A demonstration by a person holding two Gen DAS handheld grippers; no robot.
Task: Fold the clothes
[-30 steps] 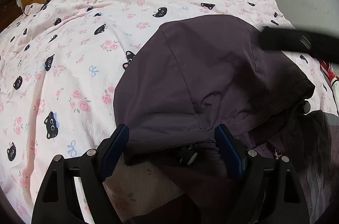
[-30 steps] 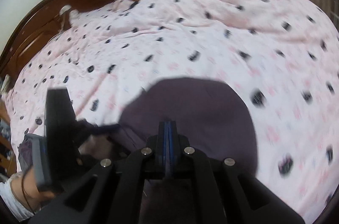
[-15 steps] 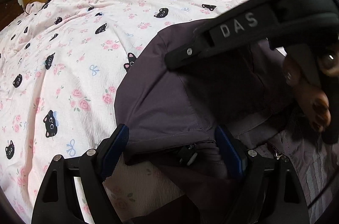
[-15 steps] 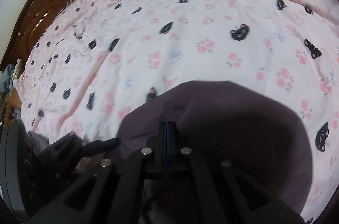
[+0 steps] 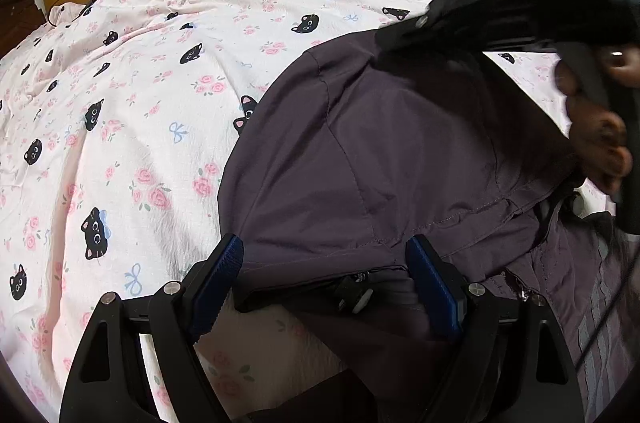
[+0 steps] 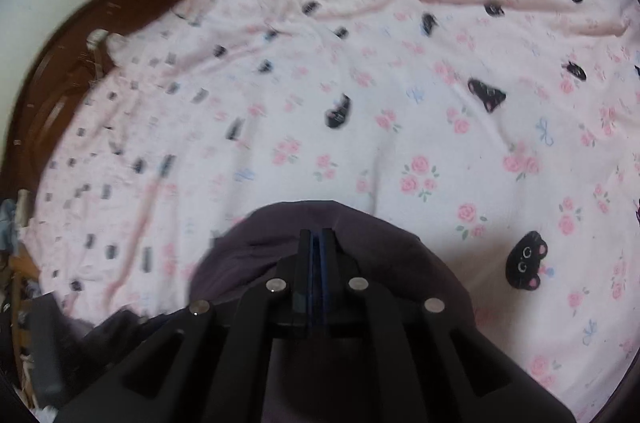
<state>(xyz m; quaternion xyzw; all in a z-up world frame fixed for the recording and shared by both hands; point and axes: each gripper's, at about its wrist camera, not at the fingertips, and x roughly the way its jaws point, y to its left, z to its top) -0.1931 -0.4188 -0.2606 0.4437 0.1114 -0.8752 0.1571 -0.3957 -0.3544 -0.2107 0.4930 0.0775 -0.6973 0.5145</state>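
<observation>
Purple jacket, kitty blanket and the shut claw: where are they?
purple jacket (image 5: 360, 159): left wrist view, middle of the hood panel.
kitty blanket (image 5: 160, 71): left wrist view, bare pink cloth.
right claw (image 6: 317, 243): right wrist view, tips pressed together over the jacket.

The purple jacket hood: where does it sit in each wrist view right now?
Left wrist: the purple jacket hood fills centre-right, spread on the bedding just beyond the open left gripper.
Right wrist: bottom centre, bunched around the shut right gripper.
Shared landmark: the pink cat-print duvet beneath it.
</observation>
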